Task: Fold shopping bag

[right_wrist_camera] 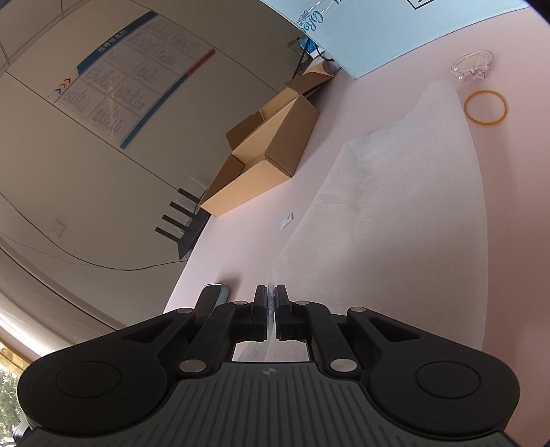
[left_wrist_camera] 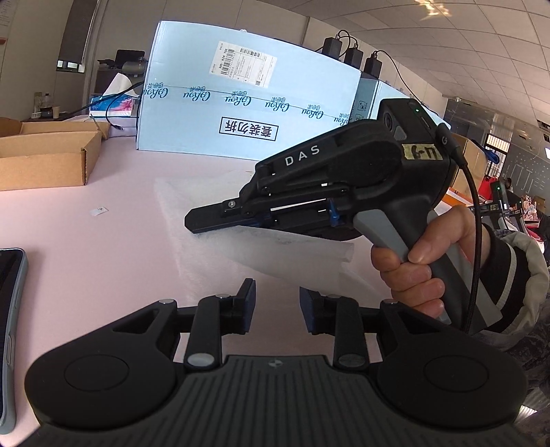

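A white non-woven shopping bag (right_wrist_camera: 395, 206) lies flat on the pink table (right_wrist_camera: 240, 240), stretching away from my right gripper (right_wrist_camera: 271, 302). That gripper's pads are pressed together on the bag's thin near edge. In the left wrist view the bag (left_wrist_camera: 213, 251) shows as a pale sheet in the middle of the table. There a hand (left_wrist_camera: 412, 268) holds the right gripper (left_wrist_camera: 194, 223) side-on, its tip low over the bag. My left gripper (left_wrist_camera: 276, 304) stands open near the bag's front edge, with nothing between its pads.
An open cardboard box (left_wrist_camera: 44, 161) (right_wrist_camera: 268, 148) sits at the table's left. A large light blue carton (left_wrist_camera: 240, 103) (right_wrist_camera: 378, 27) blocks the back. A phone (left_wrist_camera: 10, 326) lies at the near left. A rubber band (right_wrist_camera: 485, 107) and white cord (right_wrist_camera: 472, 67) lie beyond the bag.
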A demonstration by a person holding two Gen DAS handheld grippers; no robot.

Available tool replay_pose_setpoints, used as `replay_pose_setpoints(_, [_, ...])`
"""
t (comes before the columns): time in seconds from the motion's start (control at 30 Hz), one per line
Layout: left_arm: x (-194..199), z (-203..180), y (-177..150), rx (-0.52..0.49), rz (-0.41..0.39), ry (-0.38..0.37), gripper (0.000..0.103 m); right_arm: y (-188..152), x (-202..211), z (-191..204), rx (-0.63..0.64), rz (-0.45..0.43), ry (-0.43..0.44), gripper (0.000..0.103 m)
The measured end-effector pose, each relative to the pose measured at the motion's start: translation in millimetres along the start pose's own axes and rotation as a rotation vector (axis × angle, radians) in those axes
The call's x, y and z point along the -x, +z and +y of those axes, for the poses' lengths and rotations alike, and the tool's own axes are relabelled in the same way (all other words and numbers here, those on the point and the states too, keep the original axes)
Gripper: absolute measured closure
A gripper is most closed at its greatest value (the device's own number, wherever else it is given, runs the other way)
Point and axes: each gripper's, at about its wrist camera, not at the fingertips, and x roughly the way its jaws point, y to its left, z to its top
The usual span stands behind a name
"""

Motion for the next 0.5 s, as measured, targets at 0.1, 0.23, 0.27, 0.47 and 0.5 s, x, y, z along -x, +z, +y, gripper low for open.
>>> replay_pose_setpoints(0.1, [-1, 2, -1, 0.002, 0.003, -0.003, 0.076, -1, -3, -3, -0.010, 0.011, -0.008, 0.098])
replay_pose_setpoints(0.23, [1, 4, -2, 0.007, 0.005, 0.010, 0.075, -4, -6, -4, -0.008, 0.025, -0.011, 0.098])
replay_pose_setpoints(0.27, [3, 4, -2, 0.008, 0.006, 0.013, 0.075, -4, -6, -5, -0.008, 0.026, -0.012, 0.098])
replay_pose_setpoints(0.47, [16, 4, -6, -0.001, 0.004, 0.018, 0.069, -8, -6, -11, -0.025, 0.034, -0.026, 0.083])
replay_pose_setpoints(0.5, [18, 4, -7, -0.003, 0.006, 0.021, 0.069, -8, -5, -10, -0.022, 0.032, -0.021, 0.081])
